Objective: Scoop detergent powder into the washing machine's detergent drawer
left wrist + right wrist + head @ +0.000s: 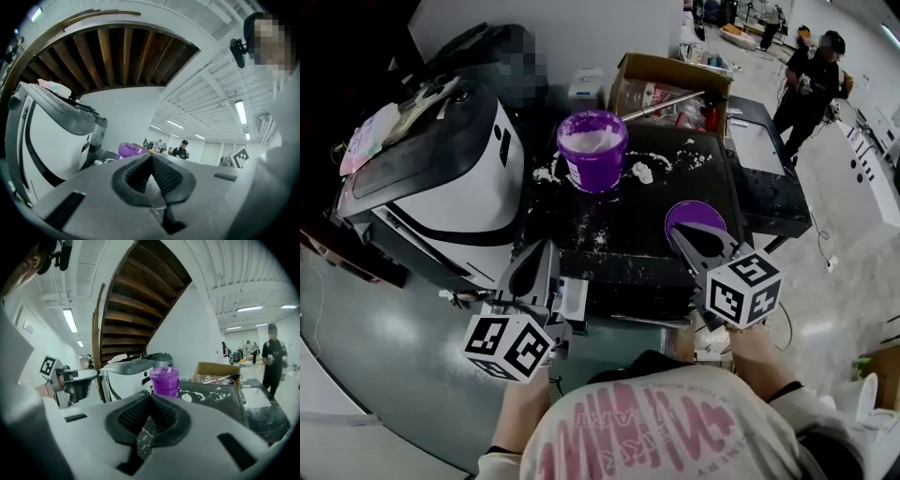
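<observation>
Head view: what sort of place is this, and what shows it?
Probably a workshop or test hall: washing machine beside a powder-strewn black table, wooden staircase overhead, ceiling strip lights.

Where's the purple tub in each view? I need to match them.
Head view: purple tub upper centre, on the black table.
Left gripper view: tub small, left of centre, behind the jaw tips.
Right gripper view: tub centre, behind the jaw tips.
Shared landmark: white washing machine, left of the tub everywhere.
</observation>
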The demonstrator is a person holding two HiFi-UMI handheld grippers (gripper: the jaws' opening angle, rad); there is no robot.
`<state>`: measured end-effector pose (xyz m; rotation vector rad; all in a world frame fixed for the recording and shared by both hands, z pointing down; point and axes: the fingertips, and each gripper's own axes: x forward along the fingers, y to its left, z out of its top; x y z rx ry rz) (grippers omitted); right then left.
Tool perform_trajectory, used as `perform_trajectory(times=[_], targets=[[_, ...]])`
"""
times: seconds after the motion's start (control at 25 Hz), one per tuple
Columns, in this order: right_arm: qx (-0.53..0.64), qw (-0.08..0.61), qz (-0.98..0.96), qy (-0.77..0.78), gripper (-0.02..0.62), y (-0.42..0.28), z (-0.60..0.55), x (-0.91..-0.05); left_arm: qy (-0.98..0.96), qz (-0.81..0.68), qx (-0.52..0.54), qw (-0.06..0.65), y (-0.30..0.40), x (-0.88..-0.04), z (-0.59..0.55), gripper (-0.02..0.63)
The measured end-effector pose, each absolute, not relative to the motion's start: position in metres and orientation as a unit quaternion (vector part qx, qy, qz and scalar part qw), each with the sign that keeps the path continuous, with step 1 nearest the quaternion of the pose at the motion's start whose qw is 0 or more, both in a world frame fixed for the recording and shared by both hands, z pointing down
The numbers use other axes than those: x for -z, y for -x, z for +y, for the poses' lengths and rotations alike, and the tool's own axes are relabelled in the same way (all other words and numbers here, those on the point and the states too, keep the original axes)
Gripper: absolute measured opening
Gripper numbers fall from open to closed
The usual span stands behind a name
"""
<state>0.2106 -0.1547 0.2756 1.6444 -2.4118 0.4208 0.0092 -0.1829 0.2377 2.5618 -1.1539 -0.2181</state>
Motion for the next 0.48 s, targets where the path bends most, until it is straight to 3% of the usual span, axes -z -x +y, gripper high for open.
perform_trajectory(times=[0.12, 0.48], targets=[[-0.154, 0.097, -0.811, -0.556, 0.007, -0.216, -0.164, -0.279, -0.891, -0.417, 0.073, 0.164, 0.000, -0.242, -0.189, 0.002], [-0.182, 0.068, -0.830, -0.523, 0.115, -0.240, -0.242, -0.261, -0.878, -0.441, 0.074, 0.171, 0.011, -0.249, -0.230, 0.003]])
